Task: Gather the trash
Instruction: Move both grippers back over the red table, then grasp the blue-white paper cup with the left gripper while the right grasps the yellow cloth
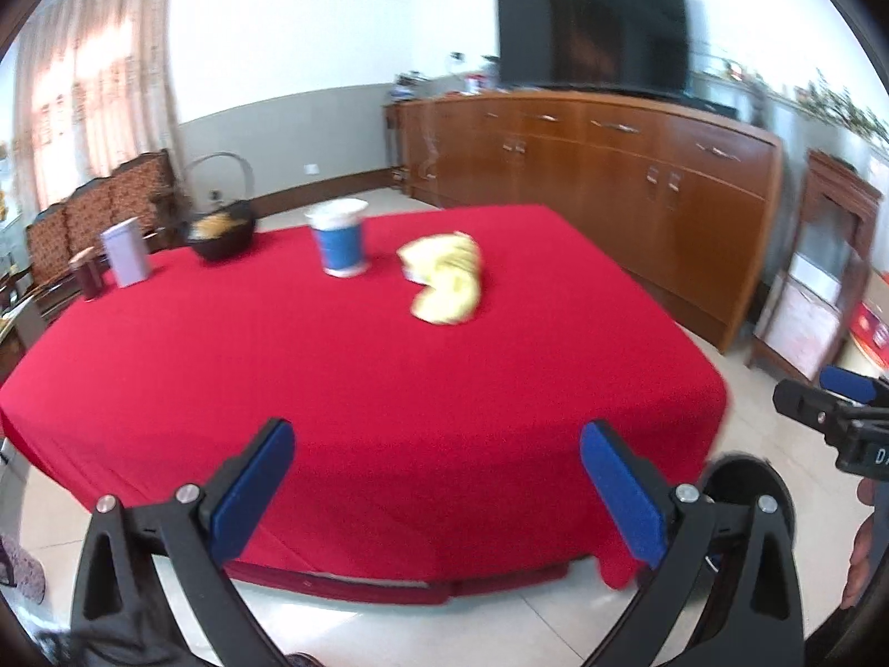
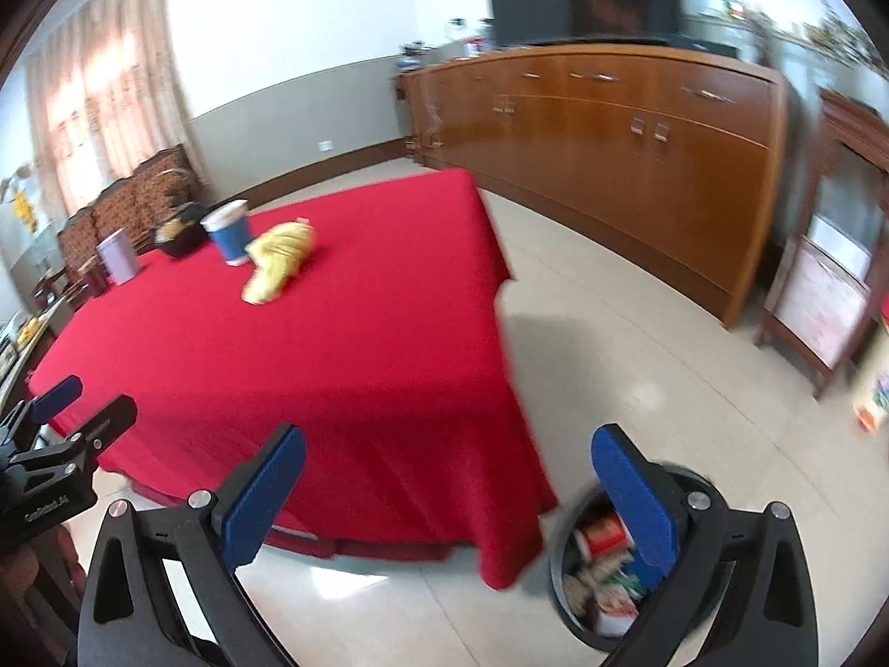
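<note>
Left gripper [image 1: 436, 492]: jaws wide apart, nothing between the blue pads [image 1: 253, 492], held off the near edge of the table, above pale floor tiles [image 1: 500, 633]. Right gripper [image 2: 450, 500]: jaws likewise wide, empty, held beyond the table's near right corner, above the floor; its right finger overlaps the bin in the right wrist view.

On the red tablecloth [image 1: 344, 389], toward the far side: a crumpled yellow wrapper [image 1: 447, 278], lying loose, well apart from both grippers. Just left of it, upright: a blue cup with a white rim [image 1: 340, 242]. Further left, near the far left edge: a dark basket with a hoop handle [image 1: 221, 233], something pale yellow inside; a pale lilac box [image 1: 126, 250], upright; a small dark jar [image 1: 86, 275] beside the box.

On the floor by the table's near right corner: a round black bin [image 2: 561, 572], open-topped, holding a jumble of packaging, red, white and green.

Beyond the table: a long wooden sideboard [image 1: 611, 167] along the wall, a dark television [image 1: 594, 28] on top; curtains [image 1: 94, 83] at far left; patterned chairs [image 1: 94, 211] behind the table. Both views slightly blurred.
</note>
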### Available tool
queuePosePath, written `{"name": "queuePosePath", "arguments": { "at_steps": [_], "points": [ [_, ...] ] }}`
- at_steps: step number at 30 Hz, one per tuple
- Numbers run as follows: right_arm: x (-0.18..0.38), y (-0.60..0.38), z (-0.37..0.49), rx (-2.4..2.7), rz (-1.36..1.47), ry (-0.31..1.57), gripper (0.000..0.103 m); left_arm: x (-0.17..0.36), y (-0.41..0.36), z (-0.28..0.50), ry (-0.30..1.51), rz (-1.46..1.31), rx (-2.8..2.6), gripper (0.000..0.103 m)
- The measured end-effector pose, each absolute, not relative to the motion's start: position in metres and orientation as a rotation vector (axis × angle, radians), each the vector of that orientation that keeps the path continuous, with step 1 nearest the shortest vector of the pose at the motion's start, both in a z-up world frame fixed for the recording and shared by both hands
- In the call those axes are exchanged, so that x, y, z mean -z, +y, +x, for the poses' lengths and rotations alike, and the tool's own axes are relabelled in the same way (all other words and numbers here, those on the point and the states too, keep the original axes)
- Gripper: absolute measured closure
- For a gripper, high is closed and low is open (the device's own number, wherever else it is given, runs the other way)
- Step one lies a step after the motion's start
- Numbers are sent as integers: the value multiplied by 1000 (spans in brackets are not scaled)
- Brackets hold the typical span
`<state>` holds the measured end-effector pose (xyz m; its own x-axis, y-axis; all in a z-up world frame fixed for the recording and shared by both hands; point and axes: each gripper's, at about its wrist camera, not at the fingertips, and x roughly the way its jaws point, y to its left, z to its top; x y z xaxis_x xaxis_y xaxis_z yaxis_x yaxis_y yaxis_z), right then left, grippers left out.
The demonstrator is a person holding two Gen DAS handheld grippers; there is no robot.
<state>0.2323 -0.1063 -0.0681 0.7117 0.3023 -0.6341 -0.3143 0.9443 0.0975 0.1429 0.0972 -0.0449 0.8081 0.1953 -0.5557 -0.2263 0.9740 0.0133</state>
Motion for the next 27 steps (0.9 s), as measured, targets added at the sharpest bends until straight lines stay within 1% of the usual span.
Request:
{"name": "queuePosePath", "arguments": {
  "at_steps": [5, 12, 13, 15, 16, 17, 21, 25, 27],
  "points": [
    [59, -34, 262, -427, -74, 688, 0, 38, 146, 159, 587, -102, -280, 0],
    [65, 50, 309, -492, -149, 704, 0, 36, 189, 186, 570, -132, -294, 0],
    [67, 63, 320, -504, -153, 712, 2, 36, 195, 193, 573, -135, -295, 0],
    [72, 79, 337, -519, -159, 732, 11, 39, 207, 207, 572, -152, -290, 0],
    [78, 89, 349, -529, -162, 750, 18, 41, 214, 214, 573, -163, -292, 0],
    [82, 95, 358, -533, -163, 765, 21, 43, 219, 223, 575, -169, -298, 0],
    [107, 125, 403, -549, -164, 862, 22, 50, 227, 250, 575, -163, -303, 0],
    [120, 144, 435, -551, -147, 915, 23, 57, 237, 281, 602, -182, -300, 0],
    [126, 150, 449, -548, -155, 930, 32, 61, 240, 298, 618, -182, -300, 0]
  ]
}}
